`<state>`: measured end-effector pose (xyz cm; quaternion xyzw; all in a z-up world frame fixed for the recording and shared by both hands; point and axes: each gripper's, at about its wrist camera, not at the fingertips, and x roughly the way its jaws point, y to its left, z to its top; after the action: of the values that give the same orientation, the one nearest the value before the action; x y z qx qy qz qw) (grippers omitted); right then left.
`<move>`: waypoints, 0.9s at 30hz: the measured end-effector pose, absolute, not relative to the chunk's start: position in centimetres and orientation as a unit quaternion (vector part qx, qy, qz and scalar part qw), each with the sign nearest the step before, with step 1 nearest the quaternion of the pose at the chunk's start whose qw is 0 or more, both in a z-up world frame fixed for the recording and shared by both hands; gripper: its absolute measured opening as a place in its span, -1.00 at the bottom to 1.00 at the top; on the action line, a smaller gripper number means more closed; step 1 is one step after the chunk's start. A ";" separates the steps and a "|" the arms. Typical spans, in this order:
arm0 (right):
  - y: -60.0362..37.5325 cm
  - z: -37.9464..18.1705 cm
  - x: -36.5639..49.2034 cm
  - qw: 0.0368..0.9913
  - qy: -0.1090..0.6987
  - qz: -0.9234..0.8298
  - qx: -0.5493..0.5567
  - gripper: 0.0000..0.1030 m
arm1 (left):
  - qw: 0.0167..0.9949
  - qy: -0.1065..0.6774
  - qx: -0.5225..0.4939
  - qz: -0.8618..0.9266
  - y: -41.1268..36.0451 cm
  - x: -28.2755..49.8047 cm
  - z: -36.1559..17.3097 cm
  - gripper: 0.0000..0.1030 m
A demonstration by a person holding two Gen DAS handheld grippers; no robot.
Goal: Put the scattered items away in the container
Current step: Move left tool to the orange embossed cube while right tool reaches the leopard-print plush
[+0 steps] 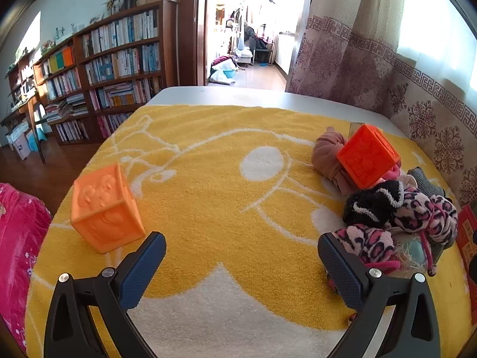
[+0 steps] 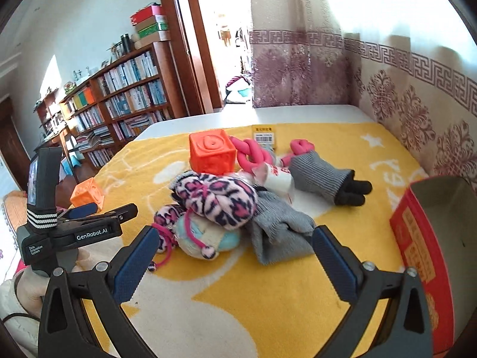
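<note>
A pile of soft items lies on the yellow blanket [image 2: 298, 313]: a pink leopard-print piece [image 2: 217, 197], grey knit gloves [image 2: 277, 229], a pink twisted toy [image 2: 253, 155] and a red-orange cube [image 2: 211, 155]. The pile also shows in the left wrist view [image 1: 396, 214], with the red-orange cube [image 1: 368, 155] behind it. A light orange cube [image 1: 105, 207] sits apart at the left. The red box [image 2: 423, 256] stands open at the right. My left gripper [image 1: 241, 256] is open and empty, between the light orange cube and the pile. My right gripper [image 2: 232, 253] is open and empty, just before the pile.
The blanket covers a white table [image 1: 238, 97]. A patterned curtain [image 2: 417, 104] hangs along the right side. A bookshelf [image 1: 113, 68] and a doorway stand beyond the far edge. Pink fabric [image 1: 18, 238] lies off the table's left edge. The left gripper's body [image 2: 74, 229] shows in the right wrist view.
</note>
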<state>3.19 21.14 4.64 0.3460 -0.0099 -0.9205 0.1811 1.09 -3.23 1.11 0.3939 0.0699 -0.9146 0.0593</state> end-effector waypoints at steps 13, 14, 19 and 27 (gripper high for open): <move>18.0 1.9 -2.4 0.210 0.002 -0.897 0.388 0.87 | 0.097 0.091 0.382 -0.914 -5.1 1.3 1.8 1.00; 17.9 1.4 -2.5 0.208 0.006 -0.896 0.392 0.73 | 0.101 0.094 0.381 -0.914 -5.3 1.3 1.8 1.00; 17.7 0.7 -2.3 0.179 0.036 -0.905 0.384 0.16 | 0.133 0.123 0.377 -0.908 -7.5 1.3 1.7 1.00; 18.9 1.5 -1.9 0.165 0.014 -0.918 0.361 0.09 | 0.181 0.142 0.378 -0.897 -10.2 1.1 1.1 1.00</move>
<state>-1.88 18.89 1.51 0.3610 0.0140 -0.9178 0.1648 1.13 -10.22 1.11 0.3778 0.1417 -0.8970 0.1807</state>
